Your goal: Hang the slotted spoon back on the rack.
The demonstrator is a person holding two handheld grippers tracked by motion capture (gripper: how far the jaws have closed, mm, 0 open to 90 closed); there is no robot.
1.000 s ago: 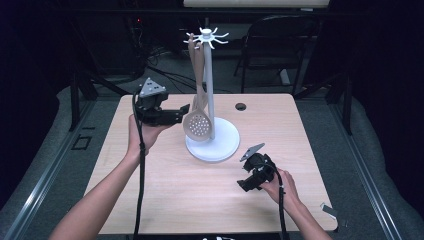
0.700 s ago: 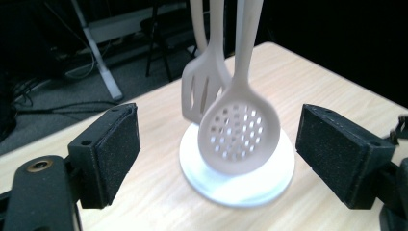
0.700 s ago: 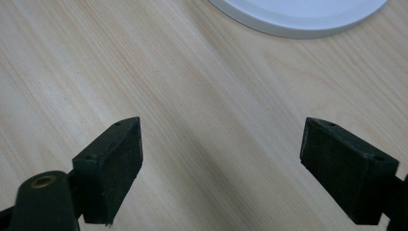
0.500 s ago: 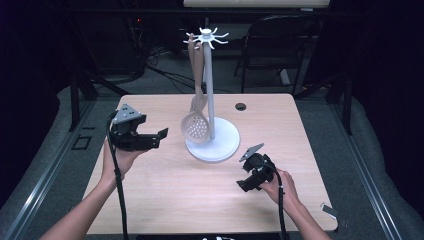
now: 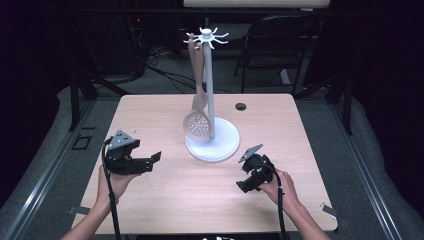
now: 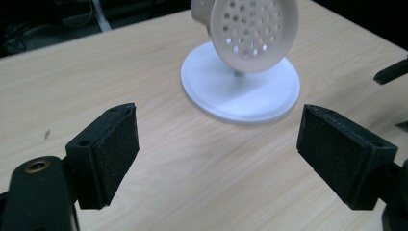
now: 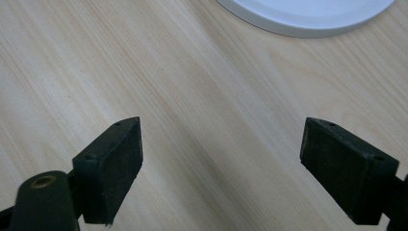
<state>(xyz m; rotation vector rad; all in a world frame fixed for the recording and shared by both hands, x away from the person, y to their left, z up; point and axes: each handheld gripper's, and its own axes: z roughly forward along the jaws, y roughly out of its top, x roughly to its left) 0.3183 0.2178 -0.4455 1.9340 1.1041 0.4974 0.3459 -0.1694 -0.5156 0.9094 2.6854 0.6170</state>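
From the high view, the slotted spoon [image 5: 199,125] hangs from a hook of the white stand [image 5: 212,145] at the tabletop's [image 5: 150,110] centre, its bowl against the pole. The left tongs [image 5: 156,158] sit at eight o'clock from the base and the right tongs [image 5: 245,175] at four o'clock — both released, grasping nothing. The left gripper view adds the bowl's holes [image 6: 252,24]; the right gripper view catches just the base rim [image 7: 308,19] — wood grain between its pads [image 7: 115,163].

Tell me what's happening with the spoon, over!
Left gripper open, empty. Right gripper open, empty. Slotted spoon hanging on white stand. Nothing in the way.
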